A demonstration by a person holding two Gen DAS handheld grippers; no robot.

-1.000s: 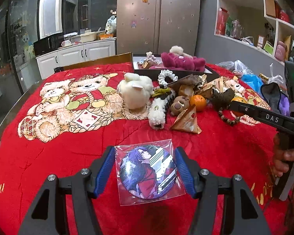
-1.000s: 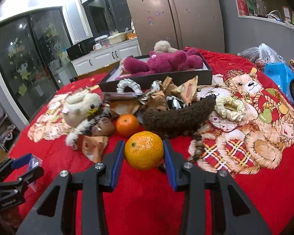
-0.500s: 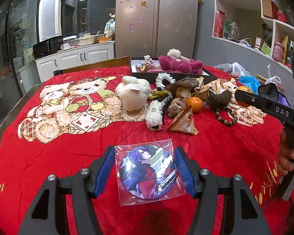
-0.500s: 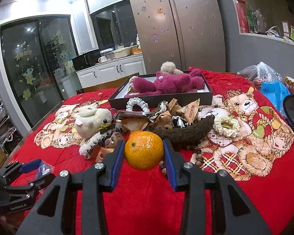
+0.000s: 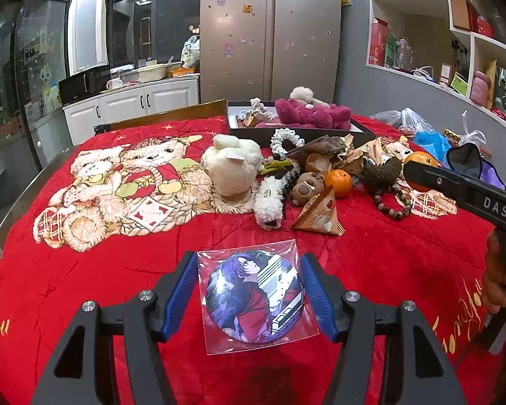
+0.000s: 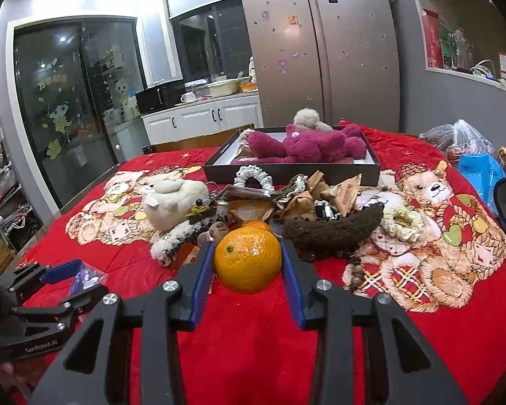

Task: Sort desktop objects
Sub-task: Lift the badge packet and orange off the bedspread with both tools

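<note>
Badge [image 5: 254, 295] in a clear sleeve sits gripped between the blue pads of the left gripper [image 5: 249, 295], above the red blanket [image 5: 118, 270]. Ahead: white plush [image 5: 231, 163], snack pouch [image 5: 318, 214], bead bracelet [image 5: 393, 202], second orange [image 5: 338, 182].

Right wrist view: right gripper [image 6: 248, 263] clenched on an orange [image 6: 248, 258]. Beyond it a brown fuzzy clip [image 6: 334, 231] and a dark box [image 6: 293, 170] holding a magenta plush [image 6: 303, 145].

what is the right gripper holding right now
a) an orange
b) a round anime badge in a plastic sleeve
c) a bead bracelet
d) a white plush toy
a: in the right wrist view the right gripper has its blue pads on both sides of the orange; the sleeved badge sits between the left gripper's fingers instead.
</note>
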